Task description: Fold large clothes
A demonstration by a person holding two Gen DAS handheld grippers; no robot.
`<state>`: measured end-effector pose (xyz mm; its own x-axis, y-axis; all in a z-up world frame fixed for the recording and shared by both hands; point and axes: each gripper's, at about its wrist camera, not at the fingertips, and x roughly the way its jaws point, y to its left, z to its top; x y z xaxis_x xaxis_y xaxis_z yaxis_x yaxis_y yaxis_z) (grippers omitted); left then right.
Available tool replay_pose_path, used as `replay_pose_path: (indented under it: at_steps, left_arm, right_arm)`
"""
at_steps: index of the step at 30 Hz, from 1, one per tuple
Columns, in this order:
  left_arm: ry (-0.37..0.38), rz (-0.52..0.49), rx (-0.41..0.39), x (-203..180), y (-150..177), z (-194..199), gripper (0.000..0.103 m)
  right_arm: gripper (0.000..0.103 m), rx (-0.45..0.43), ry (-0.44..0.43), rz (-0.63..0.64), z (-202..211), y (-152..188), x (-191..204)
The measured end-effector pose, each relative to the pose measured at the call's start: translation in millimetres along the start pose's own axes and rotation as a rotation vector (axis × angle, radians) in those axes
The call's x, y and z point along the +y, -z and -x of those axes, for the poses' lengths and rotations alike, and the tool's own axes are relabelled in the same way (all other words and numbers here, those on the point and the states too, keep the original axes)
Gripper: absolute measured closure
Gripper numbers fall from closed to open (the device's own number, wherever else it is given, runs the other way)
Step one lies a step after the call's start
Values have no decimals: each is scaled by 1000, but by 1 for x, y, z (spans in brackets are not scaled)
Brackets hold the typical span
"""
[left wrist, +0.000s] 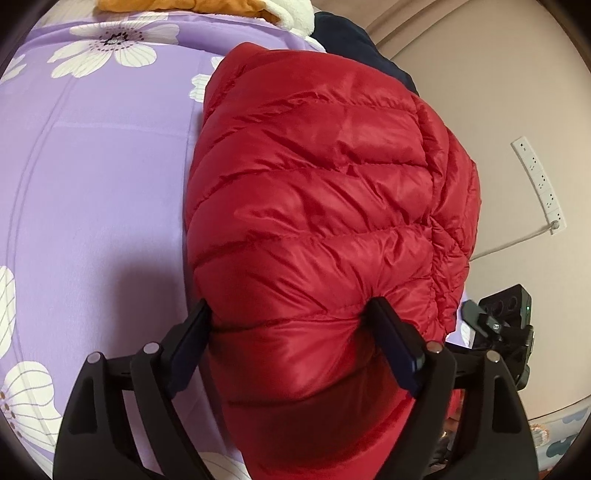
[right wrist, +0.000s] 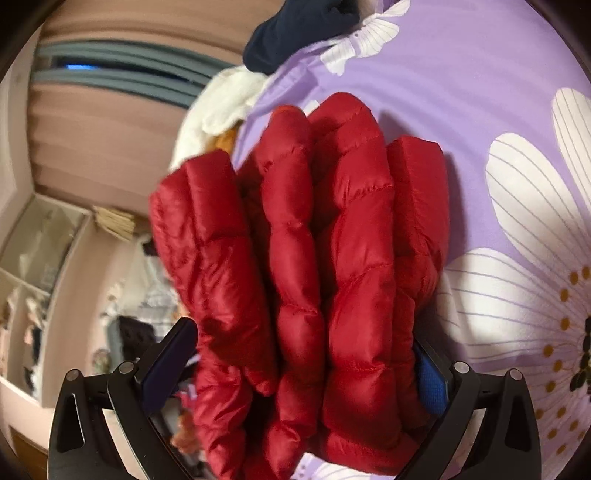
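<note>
A red puffer jacket (left wrist: 317, 192) lies folded into a thick bundle on the purple flowered bed sheet (left wrist: 92, 177), near the bed's right edge. My left gripper (left wrist: 290, 306) straddles its near end with the jaws wide. Both fingers (left wrist: 391, 343) dig into the padding, and the fabric puckers around them. In the right wrist view the same jacket (right wrist: 295, 240) shows as several stacked quilted layers, seen edge-on. My right gripper (right wrist: 303, 334) clamps that stack from both sides, its blue pad (right wrist: 430, 380) pushed into the outer layer. Part of the stack hangs past the bed's edge.
A navy garment (left wrist: 343, 40) and an orange-and-white fleece (left wrist: 207, 7) lie at the far end of the bed. A white power strip (left wrist: 539, 184) with its cable lies off the bed to the right. The right gripper's black body (left wrist: 506, 317) sits beside the jacket. Shelves (right wrist: 37, 258) stand beyond the bed.
</note>
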<state>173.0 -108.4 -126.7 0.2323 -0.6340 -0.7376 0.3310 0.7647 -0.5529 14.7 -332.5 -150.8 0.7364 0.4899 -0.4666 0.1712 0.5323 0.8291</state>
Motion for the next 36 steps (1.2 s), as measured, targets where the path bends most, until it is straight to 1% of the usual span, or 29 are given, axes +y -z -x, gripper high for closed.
replay_pose_path:
  at_steps: [2, 4, 8, 13, 23, 27, 32, 36]
  left_arm:
    - [-12, -15, -2, -5, -1, -2, 16]
    - [-22, -25, -2, -7, -1, -3, 16]
    - [-33, -38, -3, -7, -2, -3, 15]
    - [-39, -46, -5, -5, -3, -4, 14]
    - [-32, -41, -4, 3, -3, -10, 8]
    - [-29, -40, -5, 6, -4, -11, 7]
    - [-47, -48, -17, 2, -2, -9, 8]
    - [-80, -89, -36, -9, 2, -6, 13]
  right_arm:
    - [0, 2, 30, -18, -5, -2, -4]
    - [0, 3, 38, -33, -9, -5, -9]
    - [0, 11, 41, -62, -14, -7, -16]
    - [0, 22, 38, -65, -16, -7, -17]
    - [0, 34, 36, -68, -20, -10, -22]
    - [0, 30, 36, -61, -20, -10, -20]
    - [1, 15, 43, -47, -19, -7, -15]
    - [7, 7, 49, -15, -18, -4, -7]
